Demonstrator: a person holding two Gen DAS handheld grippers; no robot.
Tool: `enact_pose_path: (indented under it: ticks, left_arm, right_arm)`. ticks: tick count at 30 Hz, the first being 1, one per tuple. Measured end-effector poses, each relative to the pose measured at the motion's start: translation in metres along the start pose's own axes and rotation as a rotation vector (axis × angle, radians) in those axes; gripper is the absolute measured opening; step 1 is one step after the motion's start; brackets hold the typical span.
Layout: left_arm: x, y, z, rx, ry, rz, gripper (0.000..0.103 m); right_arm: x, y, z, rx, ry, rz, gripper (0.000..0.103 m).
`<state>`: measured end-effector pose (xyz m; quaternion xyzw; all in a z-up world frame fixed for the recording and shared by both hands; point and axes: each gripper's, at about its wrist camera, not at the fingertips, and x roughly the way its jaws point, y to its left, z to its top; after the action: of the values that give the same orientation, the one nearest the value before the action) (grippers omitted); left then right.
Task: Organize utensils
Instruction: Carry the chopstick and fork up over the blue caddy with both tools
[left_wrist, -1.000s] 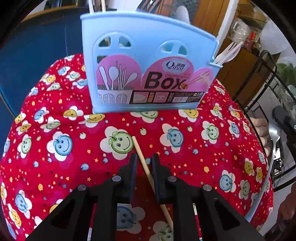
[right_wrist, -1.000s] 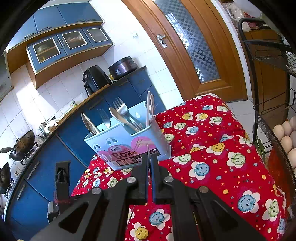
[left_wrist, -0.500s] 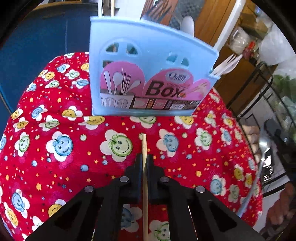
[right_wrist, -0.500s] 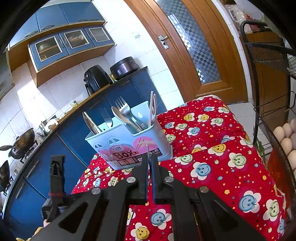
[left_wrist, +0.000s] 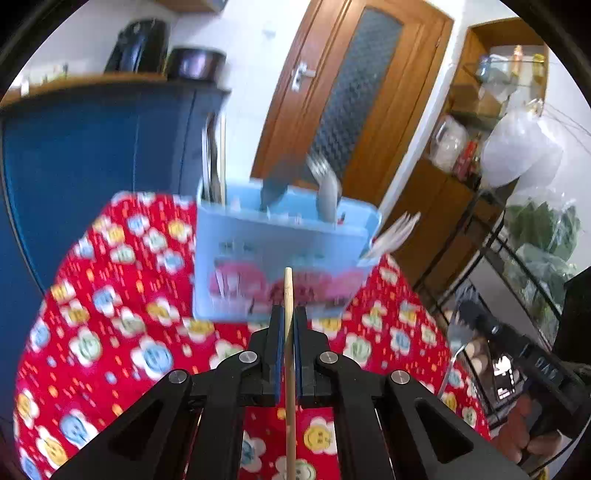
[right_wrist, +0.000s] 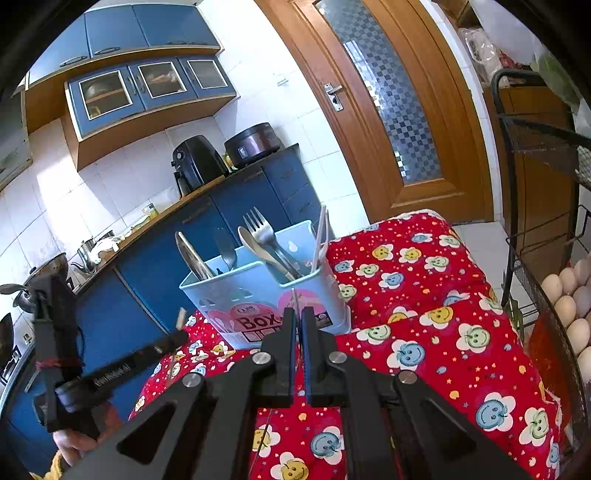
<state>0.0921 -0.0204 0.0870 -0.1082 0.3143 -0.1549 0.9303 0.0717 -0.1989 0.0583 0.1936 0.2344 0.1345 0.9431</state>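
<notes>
A light blue utensil box (left_wrist: 280, 254) stands on the red smiley tablecloth (left_wrist: 110, 325), with forks, spoons and chopsticks upright in its compartments. My left gripper (left_wrist: 289, 314) is shut on a wooden chopstick (left_wrist: 288, 291) and holds it off the cloth, short of the box front. The right wrist view shows that left gripper (right_wrist: 180, 334) left of the box (right_wrist: 258, 295), the chopstick's end (right_wrist: 181, 318) poking out above it. My right gripper (right_wrist: 298, 314) is shut on a thin metal utensil (right_wrist: 294, 299) seen edge-on. In the left wrist view its blurred head (left_wrist: 458, 338) sticks up at the right.
A black wire rack (right_wrist: 535, 258) holding eggs (right_wrist: 569, 306) stands close on the right of the table. Blue cabinets (right_wrist: 177, 258) with appliances on the counter run behind and to the left. A wooden door (right_wrist: 388, 110) is at the back.
The left gripper closed on the chopstick that lay on the cloth and lifted it, tipping upward so the box now sits lower in its view. The right gripper held still.
</notes>
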Motion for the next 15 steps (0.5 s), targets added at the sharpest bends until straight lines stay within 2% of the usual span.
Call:
enact_pose_path:
  ticks: [15]
  left_arm:
    - [-0.015,-0.002,0.060,0.020,-0.170,0.021,0.004]
  right_arm:
    - [0.004,0.019,0.032,-0.069,-0.039,-0.017,0.004]
